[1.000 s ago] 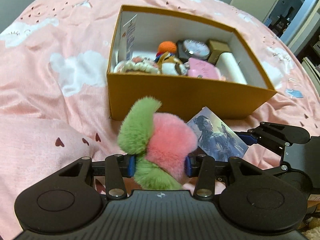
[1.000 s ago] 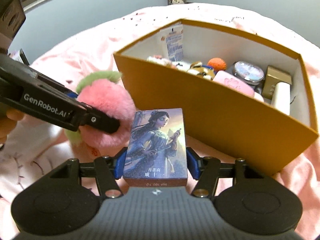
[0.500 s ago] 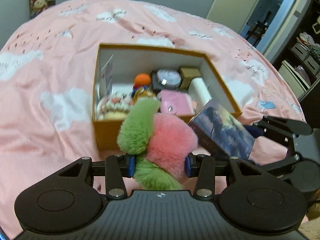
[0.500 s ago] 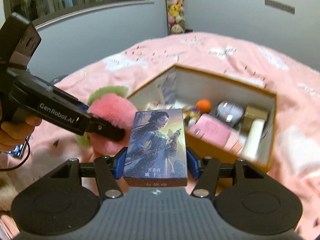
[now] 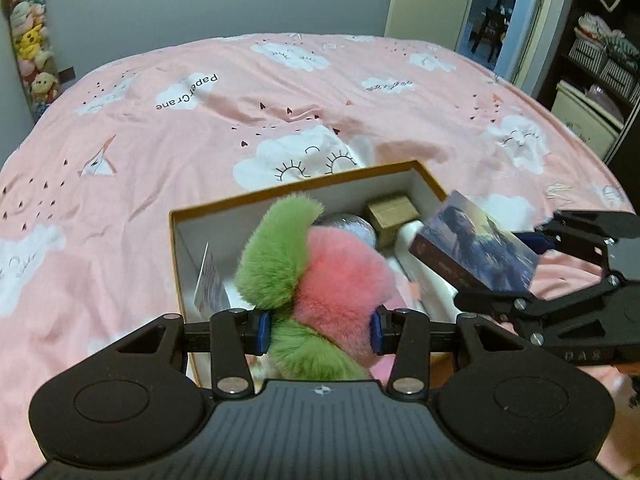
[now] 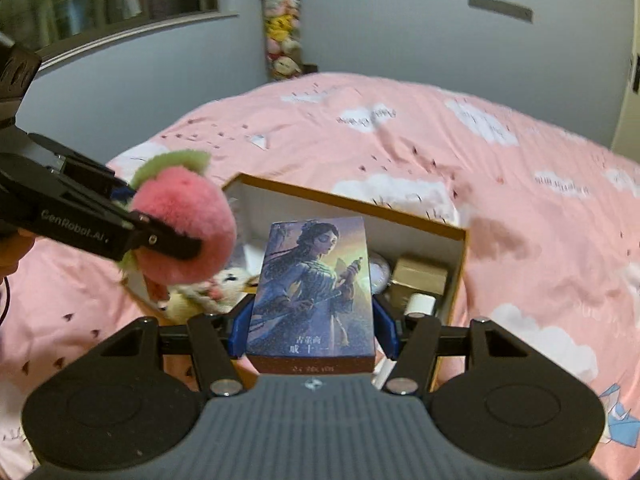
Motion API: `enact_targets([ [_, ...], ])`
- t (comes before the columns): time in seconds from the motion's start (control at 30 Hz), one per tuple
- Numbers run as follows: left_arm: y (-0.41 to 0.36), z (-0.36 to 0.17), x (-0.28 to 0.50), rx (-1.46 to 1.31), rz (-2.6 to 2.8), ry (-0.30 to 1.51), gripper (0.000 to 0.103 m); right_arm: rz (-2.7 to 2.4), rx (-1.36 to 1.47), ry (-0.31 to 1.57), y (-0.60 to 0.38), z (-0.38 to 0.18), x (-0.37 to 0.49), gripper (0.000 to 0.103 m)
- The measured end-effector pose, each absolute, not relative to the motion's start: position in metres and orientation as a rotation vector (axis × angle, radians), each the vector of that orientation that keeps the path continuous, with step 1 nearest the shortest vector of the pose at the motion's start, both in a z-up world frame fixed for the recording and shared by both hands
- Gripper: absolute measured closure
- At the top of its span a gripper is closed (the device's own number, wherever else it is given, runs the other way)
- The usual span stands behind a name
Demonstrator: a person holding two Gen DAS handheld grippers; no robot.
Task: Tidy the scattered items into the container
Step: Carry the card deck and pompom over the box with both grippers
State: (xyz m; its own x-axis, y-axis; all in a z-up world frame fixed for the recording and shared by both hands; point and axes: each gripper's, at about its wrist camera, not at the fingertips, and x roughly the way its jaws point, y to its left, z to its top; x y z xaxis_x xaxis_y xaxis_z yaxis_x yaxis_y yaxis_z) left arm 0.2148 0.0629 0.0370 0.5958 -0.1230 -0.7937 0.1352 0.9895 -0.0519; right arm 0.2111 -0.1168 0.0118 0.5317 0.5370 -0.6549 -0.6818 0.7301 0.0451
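My left gripper (image 5: 318,330) is shut on a fluffy pink and green plush (image 5: 316,276) and holds it over the open orange box (image 5: 280,194). My right gripper (image 6: 312,330) is shut on a card box with a painted woman on it (image 6: 314,288), held above the same orange box (image 6: 360,204). In the left wrist view the card box (image 5: 476,252) hangs over the box's right side. In the right wrist view the plush (image 6: 180,228) is over the box's left end. A gold box (image 6: 418,276), a white roll (image 6: 420,304) and a small plush (image 6: 208,288) lie inside.
The box sits on a pink bedspread with white clouds (image 5: 180,132). A column of soft toys (image 6: 280,36) stands against the grey wall. A doorway (image 5: 496,12) and dark shelves (image 5: 600,60) are at the far right.
Both grippers have risen from beside the box's front wall and moved forward over its opening, carrying the plush and the card box. Both grips are unchanged.
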Motion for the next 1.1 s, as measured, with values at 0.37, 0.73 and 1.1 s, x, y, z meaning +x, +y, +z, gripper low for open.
enact_targets([
  [0.37, 0.064, -0.021, 0.301, 0.145, -0.061, 1.036, 0.052, 0.682, -0.293, 0.75, -0.099, -0.024, 0.255, 0.04],
  [0.73, 0.064, -0.052, 0.326, 0.265, 0.02, 1.089, 0.05, 0.711, -0.263, 0.815, -0.091, -0.038, 0.276, 0.04],
  [1.1, 0.062, -0.032, 0.308, 0.285, -0.004, 1.016, 0.046, 0.699, -0.131, 0.943, -0.082, -0.047, 0.267, 0.04],
])
